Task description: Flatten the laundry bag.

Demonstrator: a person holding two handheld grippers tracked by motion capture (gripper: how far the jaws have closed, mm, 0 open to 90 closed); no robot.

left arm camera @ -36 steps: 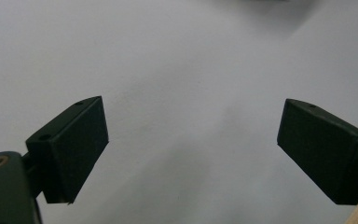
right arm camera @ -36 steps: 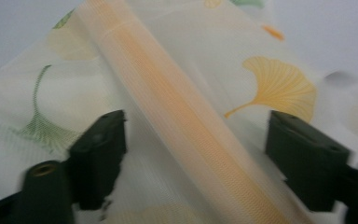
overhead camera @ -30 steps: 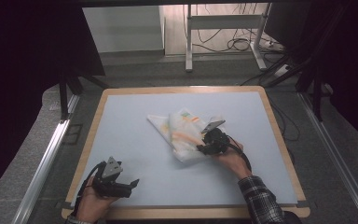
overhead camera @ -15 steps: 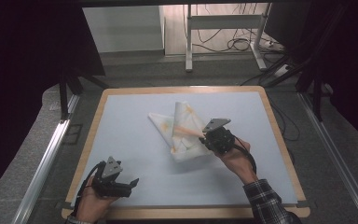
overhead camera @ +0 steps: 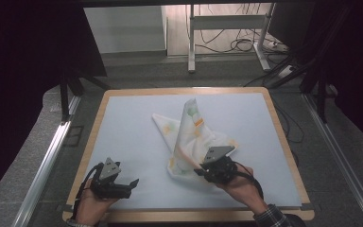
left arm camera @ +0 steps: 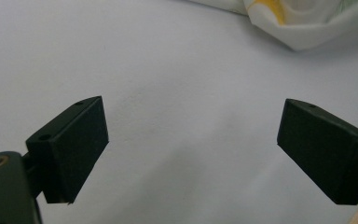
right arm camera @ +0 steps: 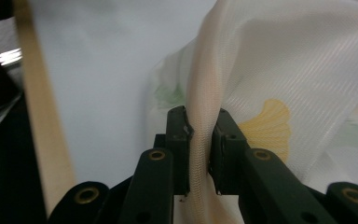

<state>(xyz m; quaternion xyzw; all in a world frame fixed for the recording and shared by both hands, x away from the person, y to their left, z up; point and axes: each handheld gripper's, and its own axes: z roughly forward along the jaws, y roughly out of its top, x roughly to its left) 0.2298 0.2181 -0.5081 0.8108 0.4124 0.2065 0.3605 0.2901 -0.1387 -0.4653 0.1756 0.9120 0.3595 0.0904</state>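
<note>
While the left tongs (overhead camera: 131,181) rest apart on the surface (overhead camera: 123,127), the cloth (overhead camera: 189,137) rises.
Right tongs (overhead camera: 199,172), clamped on its peach-striped edge, have drawn nearer, lifting one fold upright; no writing readable.

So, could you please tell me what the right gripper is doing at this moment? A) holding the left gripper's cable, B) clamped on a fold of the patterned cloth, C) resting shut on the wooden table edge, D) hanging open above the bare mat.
B: in the right gripper view the right gripper has its jaws pinched on a fold of the cloth, while the left gripper stands open over the mat.
</note>
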